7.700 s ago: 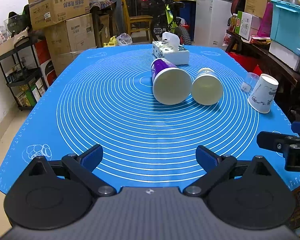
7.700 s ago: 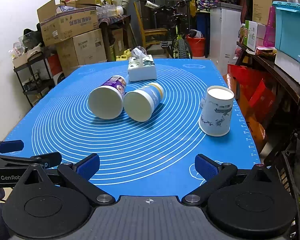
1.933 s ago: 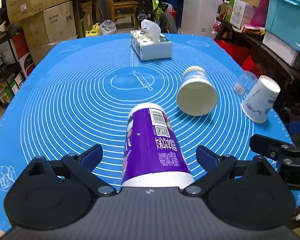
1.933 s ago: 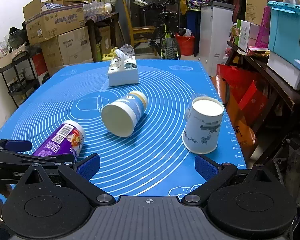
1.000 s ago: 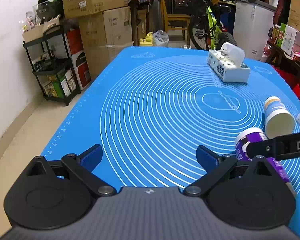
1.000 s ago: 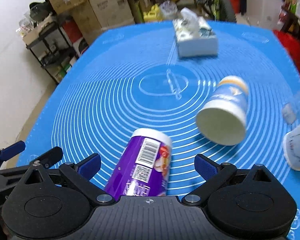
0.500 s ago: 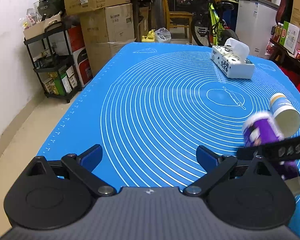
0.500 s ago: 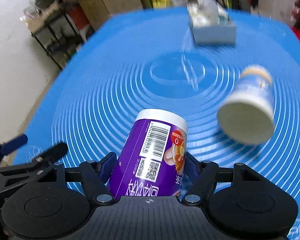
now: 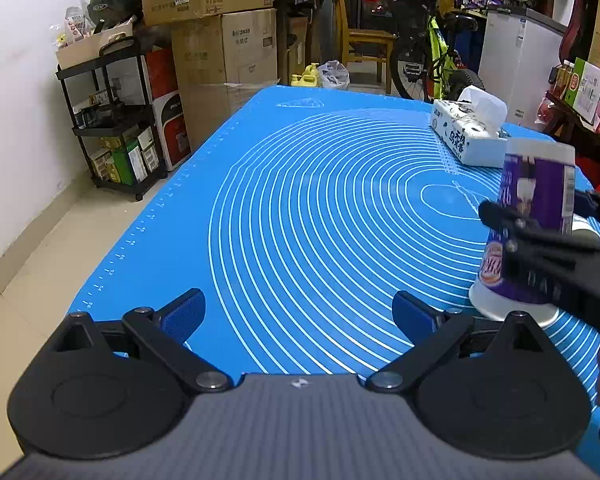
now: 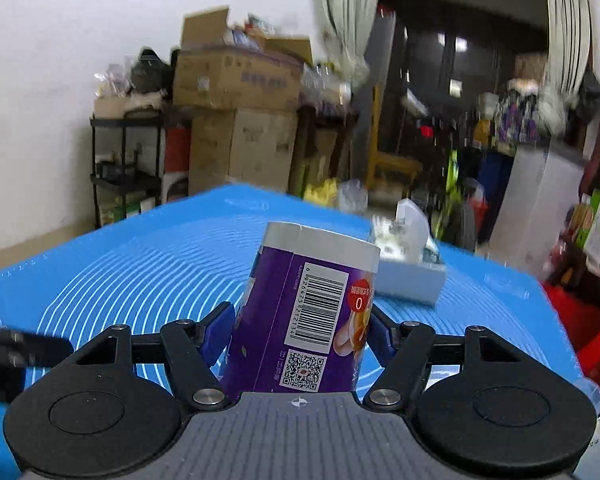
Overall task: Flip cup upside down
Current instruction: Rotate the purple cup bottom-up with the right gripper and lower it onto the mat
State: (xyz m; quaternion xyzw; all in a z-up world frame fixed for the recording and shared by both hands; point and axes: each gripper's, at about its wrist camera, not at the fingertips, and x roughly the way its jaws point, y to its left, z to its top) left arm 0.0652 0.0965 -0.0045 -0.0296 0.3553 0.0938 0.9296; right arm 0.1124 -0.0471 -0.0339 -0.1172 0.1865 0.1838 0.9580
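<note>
The purple cup with a barcode label sits between the blue pads of my right gripper, which is shut on its sides. In the left wrist view the same purple cup stands nearly upright with its wide mouth down, just above or on the blue mat, with the right gripper's black fingers around it. My left gripper is open and empty over the mat's near edge, to the left of the cup.
A tissue box lies at the far right of the mat, and also shows in the right wrist view. Part of another cup shows behind the purple one. Cardboard boxes and a black shelf rack stand left of the table.
My right gripper closed on the lying purple cup, lifted it and turned it mouth-down. The left gripper stayed open at the mat's left front.
</note>
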